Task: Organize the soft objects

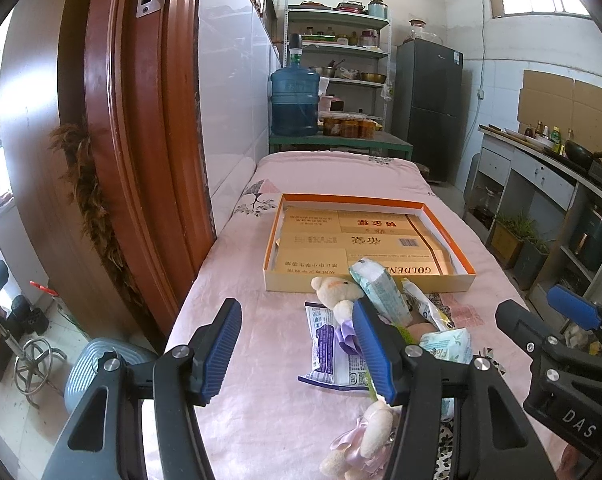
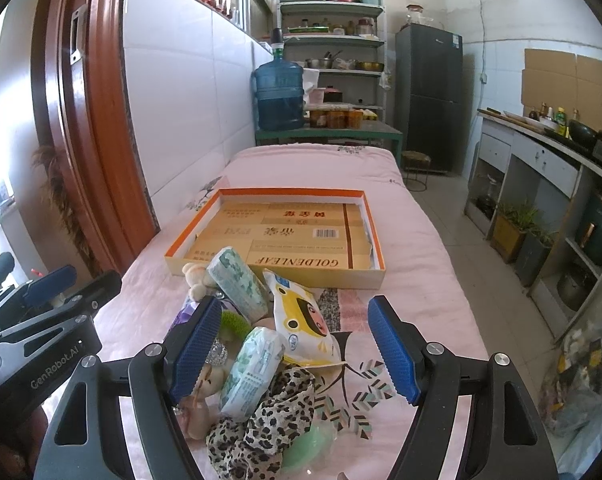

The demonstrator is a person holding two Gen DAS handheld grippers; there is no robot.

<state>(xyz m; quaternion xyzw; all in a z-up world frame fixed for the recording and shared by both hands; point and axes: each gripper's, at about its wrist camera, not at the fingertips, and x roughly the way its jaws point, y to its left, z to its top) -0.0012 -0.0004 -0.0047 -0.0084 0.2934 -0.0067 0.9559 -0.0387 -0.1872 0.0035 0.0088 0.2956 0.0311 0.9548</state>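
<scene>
soft items (image 2: 257, 344) piled nr box (image 2: 277, 276), both hand-held grippers open

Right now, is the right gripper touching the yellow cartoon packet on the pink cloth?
Apart. In the right wrist view, the right gripper is open, and the yellow cartoon packet lies beyond and between its pads, with pink cloth visible beside the right pad.

My left wrist view looks down the pink bed (image 1: 341, 176) from the near left; my right from the near right. Both share the far orange-rimmed box (image 1: 449, 236) and shelves (image 2: 333, 40).
</scene>
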